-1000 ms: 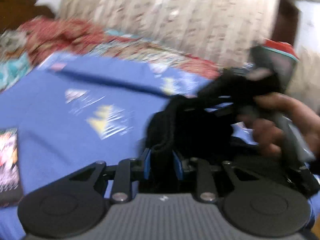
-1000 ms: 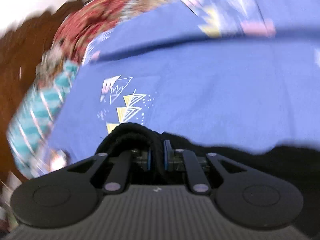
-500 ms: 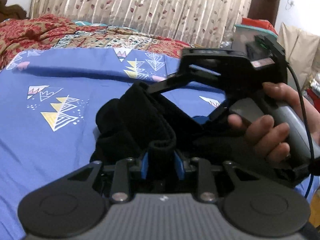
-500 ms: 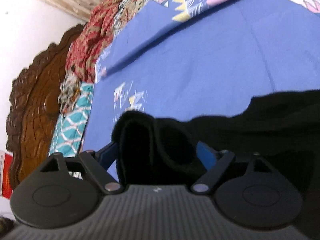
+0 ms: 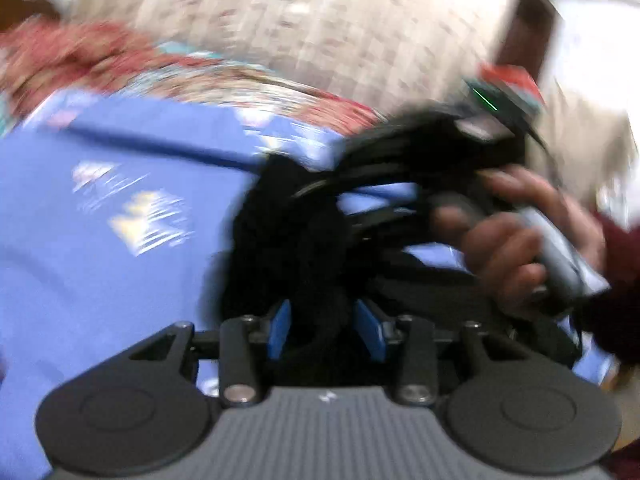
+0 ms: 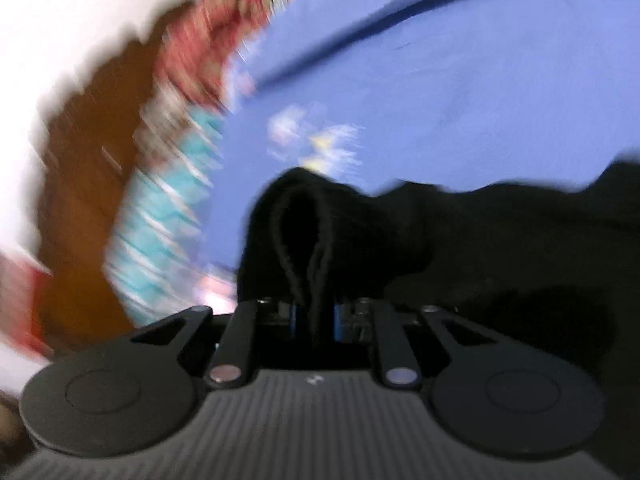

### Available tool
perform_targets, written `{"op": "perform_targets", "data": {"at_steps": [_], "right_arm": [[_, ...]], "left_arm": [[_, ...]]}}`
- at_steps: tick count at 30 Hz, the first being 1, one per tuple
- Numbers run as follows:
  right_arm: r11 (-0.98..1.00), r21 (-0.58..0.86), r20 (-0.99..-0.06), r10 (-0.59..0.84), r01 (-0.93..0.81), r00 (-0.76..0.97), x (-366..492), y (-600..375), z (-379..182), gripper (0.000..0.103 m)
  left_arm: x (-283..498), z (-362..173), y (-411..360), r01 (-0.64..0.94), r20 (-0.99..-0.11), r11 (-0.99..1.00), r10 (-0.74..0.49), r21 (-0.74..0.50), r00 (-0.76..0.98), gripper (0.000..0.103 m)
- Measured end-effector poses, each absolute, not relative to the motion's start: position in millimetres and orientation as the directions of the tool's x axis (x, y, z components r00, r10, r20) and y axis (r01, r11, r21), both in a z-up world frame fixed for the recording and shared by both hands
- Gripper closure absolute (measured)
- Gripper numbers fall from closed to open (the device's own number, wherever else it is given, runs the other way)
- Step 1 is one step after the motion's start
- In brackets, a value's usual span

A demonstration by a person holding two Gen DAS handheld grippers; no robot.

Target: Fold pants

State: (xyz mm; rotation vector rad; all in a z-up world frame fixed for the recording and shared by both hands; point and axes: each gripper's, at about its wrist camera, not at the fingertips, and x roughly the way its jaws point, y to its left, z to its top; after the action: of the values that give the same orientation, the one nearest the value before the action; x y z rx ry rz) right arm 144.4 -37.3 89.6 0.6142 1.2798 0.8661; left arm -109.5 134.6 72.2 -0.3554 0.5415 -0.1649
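The black pants [image 5: 296,248] lie bunched on a blue bedsheet [image 5: 100,208]. My left gripper [image 5: 325,328] is shut on a thick fold of the black fabric between its blue pads. In the left wrist view the right gripper and the hand holding it [image 5: 516,240] sit just to the right, over the same bunch. My right gripper [image 6: 314,316] is shut on a folded edge of the pants [image 6: 460,248], which spread dark to the right. Both views are blurred by motion.
The blue sheet [image 6: 460,100] has small triangle prints. A red patterned blanket [image 5: 80,56] and a curtain [image 5: 320,20] are behind the bed. A wooden headboard [image 6: 88,160] and a teal patterned cloth [image 6: 168,216] lie to the left in the right wrist view.
My right gripper was open around the pants half a second ago and has shut on them. Both grippers are moving fast, and the views have swung and blurred. The left stays shut on the fabric.
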Motion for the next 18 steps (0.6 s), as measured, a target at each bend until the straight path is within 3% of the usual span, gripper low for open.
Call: {"op": "perform_targets", "data": {"at_steps": [4,6,9,11,13,15,18], "right_arm": [[0.344,0.939,-0.338,0.933,-0.026,0.119,136.4,-76.7,78.1,0.084],[0.31,0.95,-0.311,0.935,0.034,0.173,125.0,-106.6,60.2,0.084],[0.462,0.883,-0.466,0.845,0.079,0.262,108.7,-155.4,33.8,0.082],[0.612,0.79,-0.585,0.733,0.041,0.347,100.2,-183.8,32.2,0.073],[0.682,0.731,-0.615,0.67,-0.018,0.415,91.0,-195.9,42.8,0.061],[0.785,0.61,-0.654,0.576,-0.108,0.49,81.0,-197.0,66.0,0.039],[0.855,0.474,-0.633,0.497,-0.21,0.593,66.0,-195.9,91.4,0.037]], "left_arm": [[-127.5,69.0,193.1,-0.141,-0.49,0.87,-0.126,-0.473,0.863,0.067],[-127.1,66.9,207.4,-0.204,-0.507,0.849,-0.085,-0.488,0.858,0.067],[-110.0,66.2,201.1,-0.205,-0.528,0.85,-0.098,-0.485,0.843,0.068],[-92.7,66.6,181.2,-0.163,-0.537,0.871,-0.13,-0.464,0.834,0.068],[-73.4,66.9,151.0,-0.102,-0.551,0.899,-0.168,-0.425,0.818,0.068],[-58.1,65.7,120.9,-0.034,-0.561,0.918,-0.211,-0.394,0.8,0.068],[-42.1,64.8,78.4,0.055,-0.574,0.933,-0.265,-0.356,0.775,0.068]]}}
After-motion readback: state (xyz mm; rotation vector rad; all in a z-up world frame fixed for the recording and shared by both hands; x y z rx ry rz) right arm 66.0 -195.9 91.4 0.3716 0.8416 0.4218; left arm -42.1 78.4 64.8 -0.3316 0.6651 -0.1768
